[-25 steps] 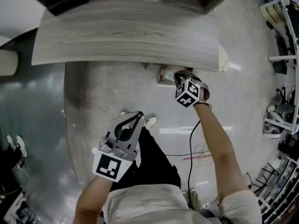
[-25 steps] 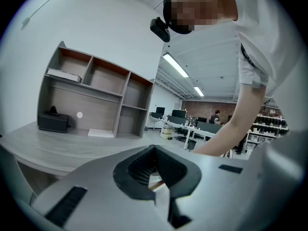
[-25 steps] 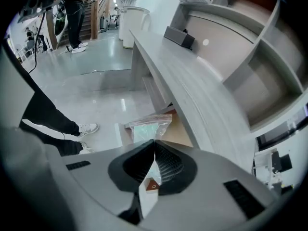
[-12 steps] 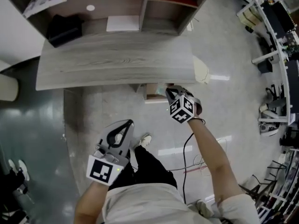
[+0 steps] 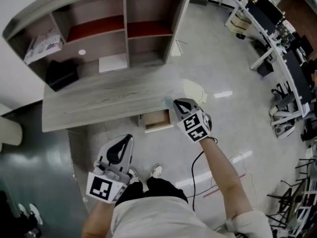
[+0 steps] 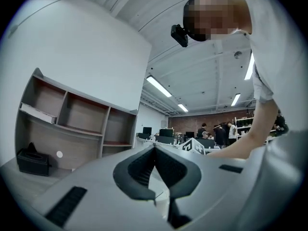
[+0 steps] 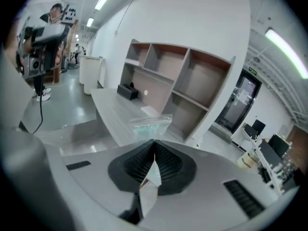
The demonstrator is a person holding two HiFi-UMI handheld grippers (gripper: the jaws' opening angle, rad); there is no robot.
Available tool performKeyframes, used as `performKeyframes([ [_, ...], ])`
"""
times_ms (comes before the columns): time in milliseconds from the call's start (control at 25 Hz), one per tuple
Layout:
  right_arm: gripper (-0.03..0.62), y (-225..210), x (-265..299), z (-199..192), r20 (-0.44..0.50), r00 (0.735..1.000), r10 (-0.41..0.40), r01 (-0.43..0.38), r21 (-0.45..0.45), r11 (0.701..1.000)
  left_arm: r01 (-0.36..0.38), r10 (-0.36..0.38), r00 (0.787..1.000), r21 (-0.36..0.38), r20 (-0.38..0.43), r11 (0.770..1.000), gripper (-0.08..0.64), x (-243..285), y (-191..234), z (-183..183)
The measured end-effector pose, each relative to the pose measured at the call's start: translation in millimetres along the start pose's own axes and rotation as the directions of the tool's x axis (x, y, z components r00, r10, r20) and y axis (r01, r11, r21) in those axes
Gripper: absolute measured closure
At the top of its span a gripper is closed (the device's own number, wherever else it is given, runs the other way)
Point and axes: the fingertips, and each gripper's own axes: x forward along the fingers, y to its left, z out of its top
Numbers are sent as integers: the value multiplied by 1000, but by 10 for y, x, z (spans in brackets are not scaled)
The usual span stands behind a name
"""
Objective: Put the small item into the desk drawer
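Bag [image 7: 147, 123] clamped in right gripper [image 7: 154, 144]; drawer [image 5: 157, 120] open below my fingertips: lower well inside before letting go. Left gripper [image 6: 154, 147] together, empty.

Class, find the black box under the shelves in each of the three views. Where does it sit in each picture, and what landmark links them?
Head view: black box at upper left, in the lowest left compartment.
Left gripper view: at the lower left edge.
Right gripper view: left of centre, above the claw.
Shared landmark: the shelf unit standing over it.
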Motion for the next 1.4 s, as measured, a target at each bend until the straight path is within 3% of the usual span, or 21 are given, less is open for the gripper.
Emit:
performKeyframes([
  [360,566,-399,-888,504,193,975,-110,72,193,978,30,-36,996,70,87,997,543,63,-61,578],
  [720,566,-728,-1764,624,330,906,-266,152,333,931,-7,-7,988,95,152,995,543,18,42,886],
  [1080,566,-904,-2404,426,371,840,-397,210,453,867,-79,64,979,70,192,994,543,-61,203,990],
  [1400,566,-877,-2651,174,351,818,-456,239,513,825,-140,129,973,48,191,989,543,-115,333,899],
])
